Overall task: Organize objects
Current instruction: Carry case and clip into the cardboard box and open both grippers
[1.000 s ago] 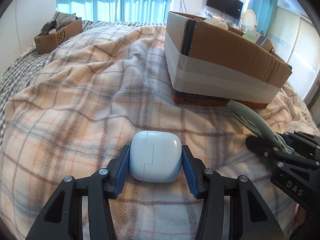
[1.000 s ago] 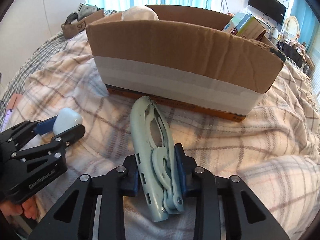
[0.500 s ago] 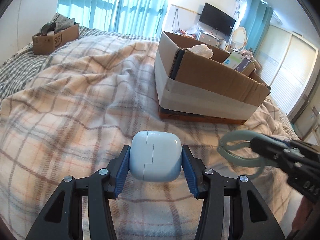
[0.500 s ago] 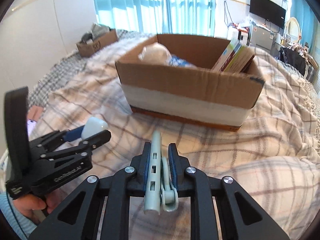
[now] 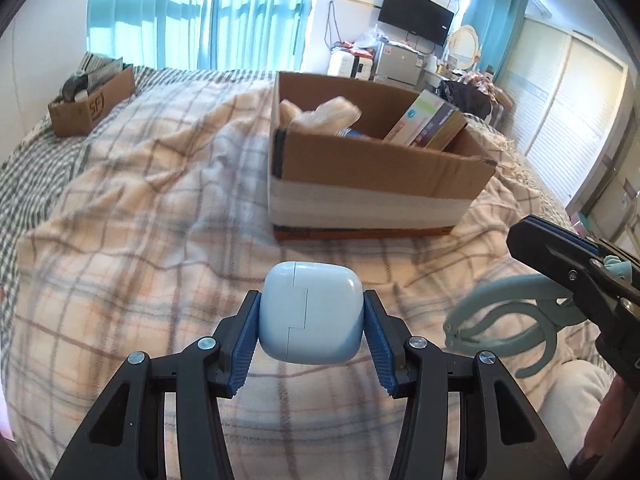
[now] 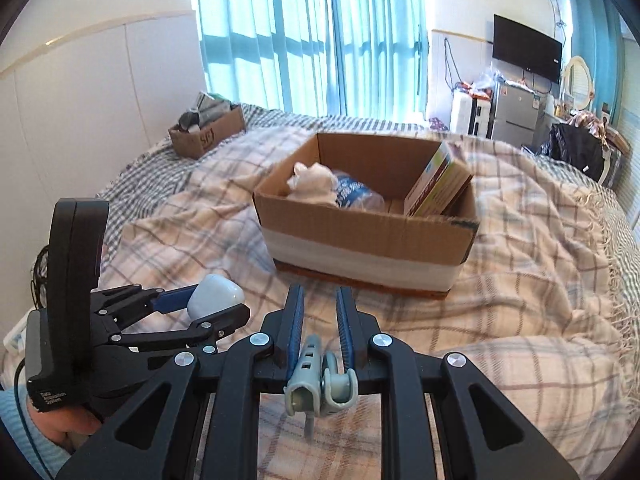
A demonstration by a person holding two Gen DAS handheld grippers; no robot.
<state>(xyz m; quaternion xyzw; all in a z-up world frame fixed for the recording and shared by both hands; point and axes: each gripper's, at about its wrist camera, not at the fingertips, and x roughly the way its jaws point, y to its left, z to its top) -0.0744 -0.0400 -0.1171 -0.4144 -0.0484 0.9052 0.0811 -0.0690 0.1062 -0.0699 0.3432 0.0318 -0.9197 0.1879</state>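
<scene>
Inside the box [image 6: 360, 236], a blue-printed bag [image 6: 354, 194] (hidden in left view).

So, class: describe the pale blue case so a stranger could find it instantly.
Start at the big cardboard box on the plaid blanket, then come toward the camera. The earbud case is clamped in the left gripper. It is a smooth rounded pebble, unlike the skeletal green clip beside it.
</scene>
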